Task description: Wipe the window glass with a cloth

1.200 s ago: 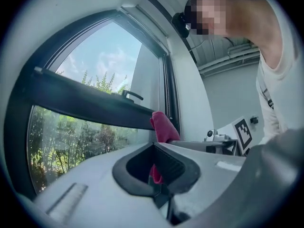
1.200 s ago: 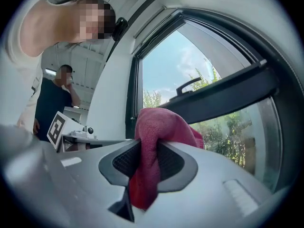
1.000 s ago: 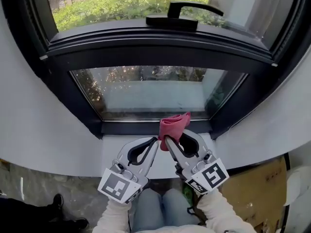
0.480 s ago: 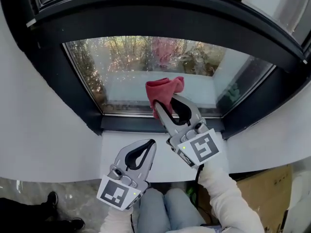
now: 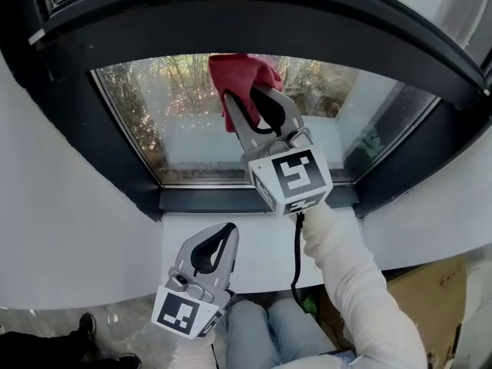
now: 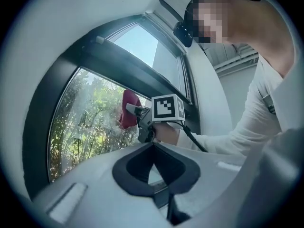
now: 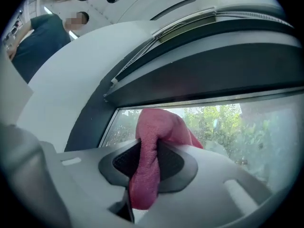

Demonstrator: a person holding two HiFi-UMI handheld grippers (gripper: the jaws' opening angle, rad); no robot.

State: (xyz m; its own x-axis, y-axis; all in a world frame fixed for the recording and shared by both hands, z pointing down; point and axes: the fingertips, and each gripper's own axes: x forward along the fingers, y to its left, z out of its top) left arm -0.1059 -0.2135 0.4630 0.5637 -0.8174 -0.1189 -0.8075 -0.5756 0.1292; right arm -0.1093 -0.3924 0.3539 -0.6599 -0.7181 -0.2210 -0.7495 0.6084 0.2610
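Cloth up at the pane's top edge

Head view: your right gripper clamps the red cloth against the window glass, with the pane spreading below; left gripper view: your left gripper is closed, empty, well back; right gripper view: cloth bunched ahead of the jaws

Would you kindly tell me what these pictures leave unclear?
Contact between cloth and window glass: in the head view and right gripper view, the bunched cloth covers it.
Which side of the glass the speckles sit on: too fine to tell.
Upper window frame: cut off by the head view's top edge.
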